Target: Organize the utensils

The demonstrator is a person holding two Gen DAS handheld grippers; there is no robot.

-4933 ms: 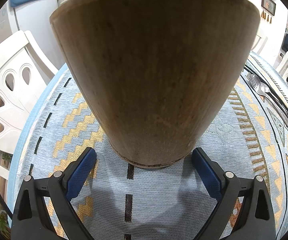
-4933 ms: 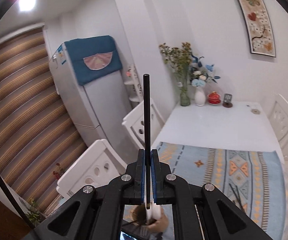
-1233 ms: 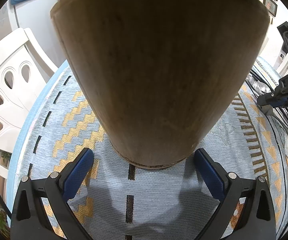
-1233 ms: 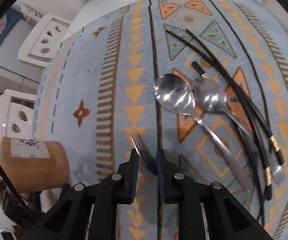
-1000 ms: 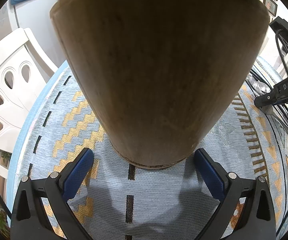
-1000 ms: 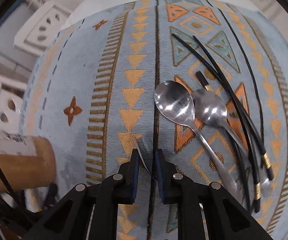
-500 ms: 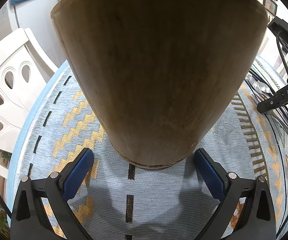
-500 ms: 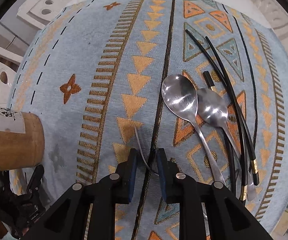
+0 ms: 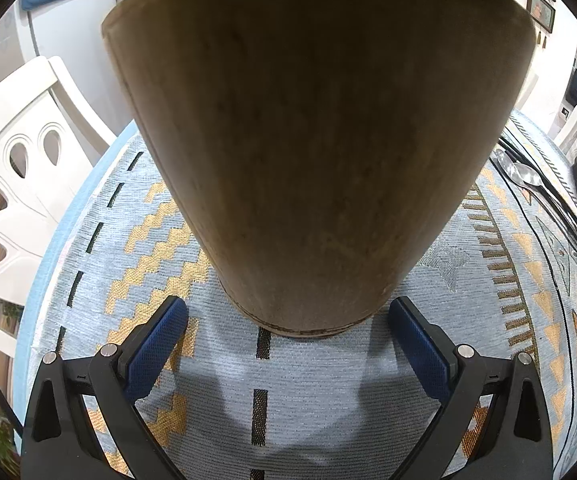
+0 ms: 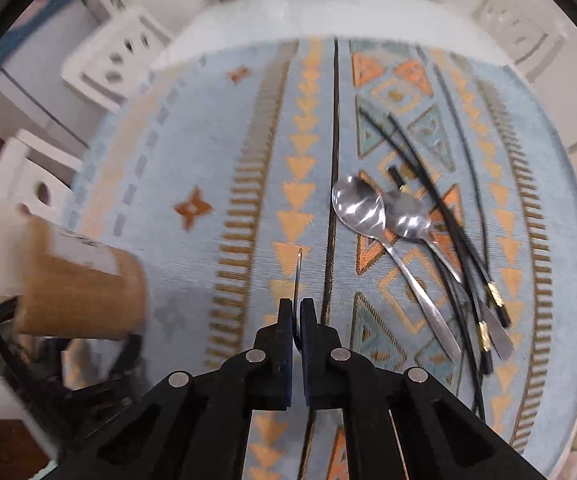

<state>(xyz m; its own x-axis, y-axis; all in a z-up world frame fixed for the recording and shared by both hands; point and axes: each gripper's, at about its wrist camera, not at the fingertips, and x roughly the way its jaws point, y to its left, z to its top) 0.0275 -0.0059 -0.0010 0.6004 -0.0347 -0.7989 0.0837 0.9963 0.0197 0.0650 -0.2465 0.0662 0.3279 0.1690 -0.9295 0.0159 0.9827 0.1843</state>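
The wooden utensil holder (image 9: 312, 140) stands upright on the patterned cloth and fills the left wrist view. My left gripper (image 9: 288, 344) is open, with a blue pad on each side of the holder's base and neither touching it. In the right wrist view my right gripper (image 10: 296, 312) has its jaws closing on a metal fork (image 10: 297, 276). The fork shows edge-on and hangs above the cloth. Two spoons (image 10: 362, 208) and several black chopsticks (image 10: 440, 200) lie to its right. The holder (image 10: 76, 284) sits at the left of that view, with black sticks in it.
A blue and orange patterned tablecloth (image 10: 208, 140) covers the table near me. Bare white tabletop (image 10: 328, 12) lies beyond it, with small ornaments at the back. White chairs (image 9: 12, 168) stand close on the left. The spoons (image 9: 520, 172) also show at the right edge of the left wrist view.
My right gripper has tightened on the fork and risen with it, so the table looks further away. The left gripper and the holder have not moved.
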